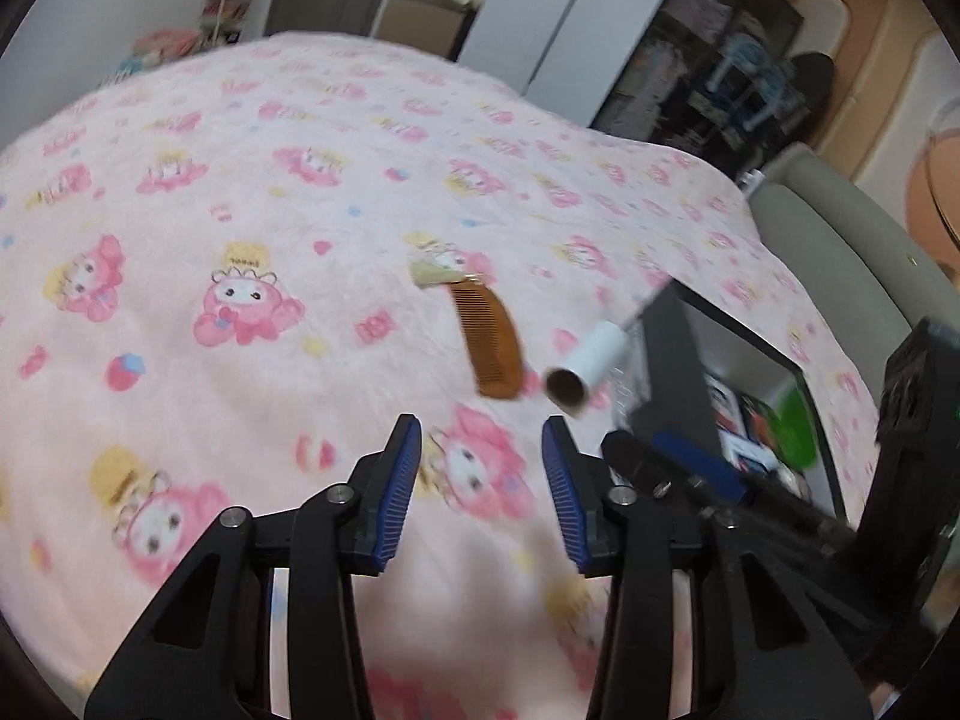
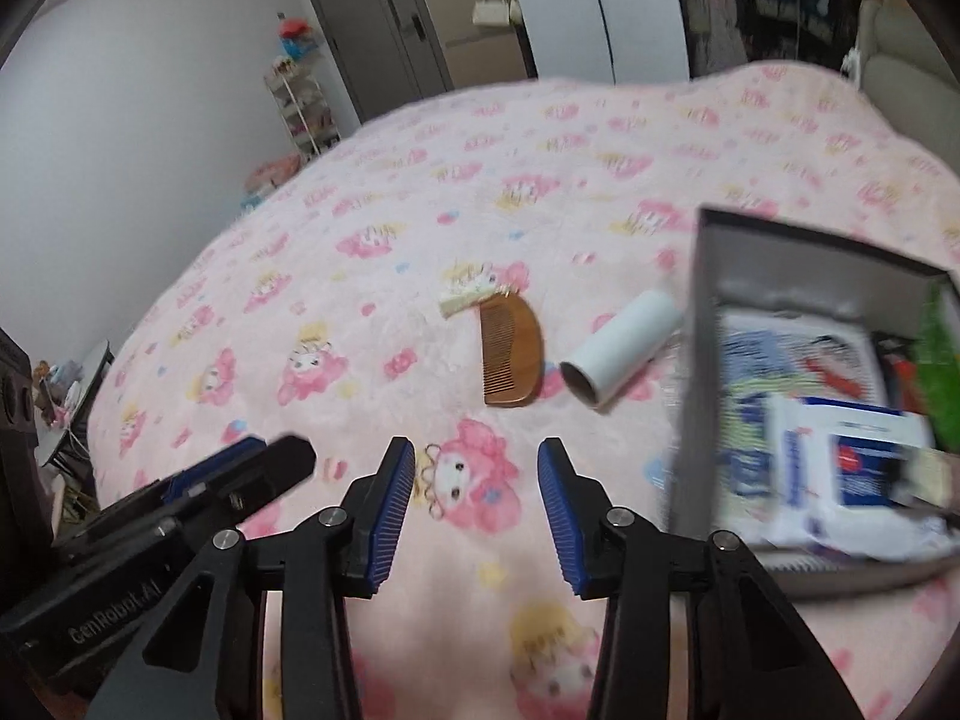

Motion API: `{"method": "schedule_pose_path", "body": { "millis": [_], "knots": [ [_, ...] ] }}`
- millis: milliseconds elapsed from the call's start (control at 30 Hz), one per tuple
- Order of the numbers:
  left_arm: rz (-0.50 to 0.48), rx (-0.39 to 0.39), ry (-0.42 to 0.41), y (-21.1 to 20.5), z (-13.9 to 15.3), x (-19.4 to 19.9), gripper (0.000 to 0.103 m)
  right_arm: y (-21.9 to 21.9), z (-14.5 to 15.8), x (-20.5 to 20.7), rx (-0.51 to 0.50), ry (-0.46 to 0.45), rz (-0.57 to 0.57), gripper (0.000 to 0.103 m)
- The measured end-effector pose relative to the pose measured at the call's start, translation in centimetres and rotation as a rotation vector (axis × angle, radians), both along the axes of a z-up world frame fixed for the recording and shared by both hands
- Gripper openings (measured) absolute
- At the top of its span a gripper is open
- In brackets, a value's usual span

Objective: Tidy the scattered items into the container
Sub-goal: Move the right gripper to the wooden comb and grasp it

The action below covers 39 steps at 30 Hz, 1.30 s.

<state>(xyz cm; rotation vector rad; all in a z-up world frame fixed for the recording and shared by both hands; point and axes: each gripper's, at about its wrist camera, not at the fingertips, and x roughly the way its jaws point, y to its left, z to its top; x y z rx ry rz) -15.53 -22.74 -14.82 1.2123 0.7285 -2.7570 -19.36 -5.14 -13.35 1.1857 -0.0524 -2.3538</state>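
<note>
Comb [image 2: 511,351], tube [image 2: 623,348] and a small cream clip [image 2: 467,298] lie loose on a bed covered by a pink cartoon-print blanket [image 2: 360,228]; these are the scattered items, and the container is a dark box [image 2: 702,372] at the right.

Nearest the cameras, both hand-held grippers hang over the blanket, pointing down at a slant. The left hand-held gripper [image 1: 480,438] has its blue-padded jaws partly apart with only blanket between them. The right hand-held gripper [image 2: 475,459] is the same: jaws part-way apart, holding nothing. The two sit side by side, each visible at the edge of the other's view.

Just beyond the fingertips lies the brown comb, flat, teeth facing left, curved spine to the right. It looks stiff, light and thin, so pinching across its spine seems the surest hold. Just beside it on the right is the white tube, lying on its side with its open brown end toward the cameras; it looks like light cardboard that could roll or crush, so a gentle hold across the middle suits it. The clip touches the comb's far end; small and hard to make out.

The box stands just right of the tube, already holding blue-and-white packets and something green. Their print is too blurred to read. The left gripper's body reads "GenRobot.AI".

Farther off are a grey door, shelves and white wardrobes.
</note>
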Motion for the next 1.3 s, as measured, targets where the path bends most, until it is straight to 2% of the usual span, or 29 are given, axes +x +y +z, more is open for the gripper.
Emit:
{"method": "schedule_pose_path", "body": {
  "millis": [67,200,300,467,533,633,700,733,767,833,1000,1167,1300],
  "knots": [
    [0.002,0.026,-0.031,-0.6,-1.5,-1.7,0.033,-1.3,-1.9,-1.9,0.018,-0.039,0.004,0.034],
    [-0.022,0.054,-0.099,-1.5,-4.1,-5.9,0.032,-2.5,-4.4,-5.3,0.056,-0.072,-0.023,0.033],
    [-0.028,0.066,-0.110,-2.0,-5.3,-7.8,0.032,-3.0,-5.8,-7.5,0.062,-0.100,-0.032,0.033],
    [-0.023,0.112,-0.136,-3.0,-7.2,-8.0,0.032,-4.8,-8.3,-10.0,0.105,-0.143,-0.005,0.033],
    [-0.025,0.116,-0.138,-3.2,-7.4,-7.9,0.032,-5.6,-9.5,-10.9,0.138,-0.160,0.000,0.037],
    [-0.020,0.128,-0.139,-3.4,-7.5,-7.8,0.032,-5.8,-10.3,-11.2,0.128,-0.160,-0.008,0.038],
    [-0.014,0.130,-0.140,-3.4,-7.5,-7.6,0.032,-5.7,-10.0,-10.8,0.121,-0.146,-0.011,0.038],
    [-0.014,0.131,-0.140,-3.4,-7.4,-7.4,0.032,-5.6,-9.5,-10.3,0.119,-0.135,-0.006,0.023],
    [-0.020,0.126,-0.136,-3.1,-7.1,-7.0,0.032,-5.4,-9.1,-9.7,0.118,-0.124,0.002,0.017],
    [-0.035,0.113,-0.123,-2.4,-6.5,-6.1,0.032,-5.0,-7.9,-8.4,0.117,-0.106,0.022,0.012],
    [-0.067,0.094,-0.119,-0.7,-5.6,-3.9,0.032,-3.6,-5.4,-4.9,0.100,-0.092,0.061,0.007],
    [-0.102,0.131,-0.114,1.2,-5.5,-1.1,0.032,-0.9,-4.3,-1.3,0.071,-0.099,0.066,0.007],
    [-0.136,0.133,-0.138,3.2,-5.9,1.9,0.032,1.6,-4.4,3.1,0.121,-0.088,0.118,0.007]
  ]
}}
